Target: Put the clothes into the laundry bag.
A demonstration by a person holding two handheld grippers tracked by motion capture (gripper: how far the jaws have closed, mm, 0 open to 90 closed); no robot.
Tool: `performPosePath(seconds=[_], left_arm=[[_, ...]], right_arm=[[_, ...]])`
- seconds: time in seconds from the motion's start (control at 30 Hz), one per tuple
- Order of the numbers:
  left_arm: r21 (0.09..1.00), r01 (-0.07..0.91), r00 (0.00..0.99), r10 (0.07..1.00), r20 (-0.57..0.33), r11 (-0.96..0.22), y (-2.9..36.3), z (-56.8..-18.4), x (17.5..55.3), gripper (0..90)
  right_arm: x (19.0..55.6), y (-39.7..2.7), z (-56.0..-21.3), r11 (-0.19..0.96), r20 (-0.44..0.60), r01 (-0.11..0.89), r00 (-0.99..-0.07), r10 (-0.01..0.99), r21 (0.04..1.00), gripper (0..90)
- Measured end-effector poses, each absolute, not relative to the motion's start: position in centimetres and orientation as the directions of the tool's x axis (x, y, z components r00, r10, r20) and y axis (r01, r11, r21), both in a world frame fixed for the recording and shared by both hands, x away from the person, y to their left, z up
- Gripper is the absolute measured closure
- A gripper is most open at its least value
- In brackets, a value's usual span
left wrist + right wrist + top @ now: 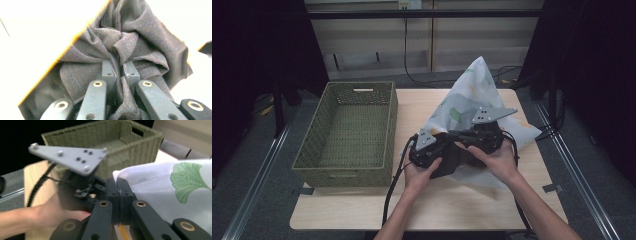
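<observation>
A white mesh bag (472, 95) printed with green leaves stands up in a peak on the table's right half. My right gripper (453, 134) is shut on the bag's edge; its own view shows the jaws (120, 187) pinching the white mesh (160, 185). Just left of it, my left gripper (446, 154) is shut on a dark grey cloth (454, 164). The left gripper view shows that cloth (140, 37) bunched and creased between the closed pads (119, 71). The two grippers are close together, and the cloth sits at the bag's edge. I cannot tell if the cloth is inside the bag.
An olive woven basket (342, 175) with nothing in it stands on the table's left half, right beside the left hand; it also appears behind the left gripper (75, 182) as the basket (130, 147). The wooden table (412, 105) ends just in front of the forearms. Cables trail off the near edge.
</observation>
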State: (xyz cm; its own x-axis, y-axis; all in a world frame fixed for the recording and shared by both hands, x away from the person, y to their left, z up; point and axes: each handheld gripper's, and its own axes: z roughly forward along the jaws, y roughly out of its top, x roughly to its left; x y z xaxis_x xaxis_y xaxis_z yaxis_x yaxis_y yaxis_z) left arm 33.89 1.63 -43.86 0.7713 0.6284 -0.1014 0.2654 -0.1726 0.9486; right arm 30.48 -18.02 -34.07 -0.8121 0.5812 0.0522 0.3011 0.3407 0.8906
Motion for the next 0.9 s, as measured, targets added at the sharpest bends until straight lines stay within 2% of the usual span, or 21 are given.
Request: performPosePath(seconds=[0.03,0.13,0.17,0.2,0.3,0.37,0.4,0.47,0.53,0.73,0.83,0.9], left_arm=[[0.961,0.246,0.773,0.623,-0.116,-0.126,1.7,-42.3,34.1,83.1],[0.976,0.196,0.772,0.628,-0.096,-0.091,1.3,-39.6,34.0,83.2],[0.980,0.194,0.762,0.637,-0.116,-0.054,0.9,-38.6,33.9,83.2],[0.984,0.173,0.744,0.661,-0.096,-0.052,0.7,-37.9,33.7,83.3],[0.992,0.108,0.719,0.694,-0.030,-0.069,0.1,-37.4,33.2,83.2],[0.989,0.120,0.718,0.696,-0.027,-0.084,0.0,-37.9,33.4,82.9],[0.983,0.149,0.712,0.701,-0.034,-0.104,0.1,-39.8,33.9,82.8],[0.980,0.164,0.716,0.697,-0.041,-0.110,0.1,-40.6,34.0,82.6],[0.963,0.233,0.707,0.703,-0.072,-0.136,0.2,-43.9,34.2,82.1],[0.946,0.279,0.697,0.713,-0.081,-0.166,0.7,-46.6,34.4,81.7],[0.921,0.286,0.698,0.716,-0.010,-0.266,0.1,-48.1,34.4,81.3],[0.909,0.294,0.701,0.713,0.004,-0.294,-0.3,-48.9,34.3,80.8]], right_arm=[[29.9,-18.1,-32.6,0.323,0.045,0.274,-0.820,0.571,0.906,90.0],[29.2,-18.4,-30.4,0.277,0.037,0.229,-0.828,0.560,0.933,90.0],[28.9,-18.5,-29.4,0.261,0.031,0.209,-0.831,0.556,0.942,90.0],[28.5,-18.6,-28.2,0.249,0.017,0.186,-0.830,0.557,0.950,90.0],[28.1,-19.0,-26.7,0.210,0.017,0.157,-0.836,0.549,0.965,90.0],[28.1,-19.2,-26.7,0.199,0.032,0.168,-0.836,0.548,0.965,90.0],[28.4,-19.4,-27.8,0.222,0.056,0.219,-0.822,0.567,0.950,90.0],[28.5,-19.6,-29.4,0.251,0.074,0.261,-0.816,0.574,0.932,90.0],[28.9,-19.8,-32.1,0.282,0.115,0.329,-0.810,0.575,0.901,90.0],[29.4,-20.3,-37.1,0.337,0.174,0.437,-0.787,0.592,0.834,90.0],[29.3,-20.4,-38.2,0.362,0.165,0.451,-0.781,0.602,0.816,90.0],[29.5,-20.4,-39.3,0.381,0.157,0.466,-0.772,0.615,0.799,90.0]])
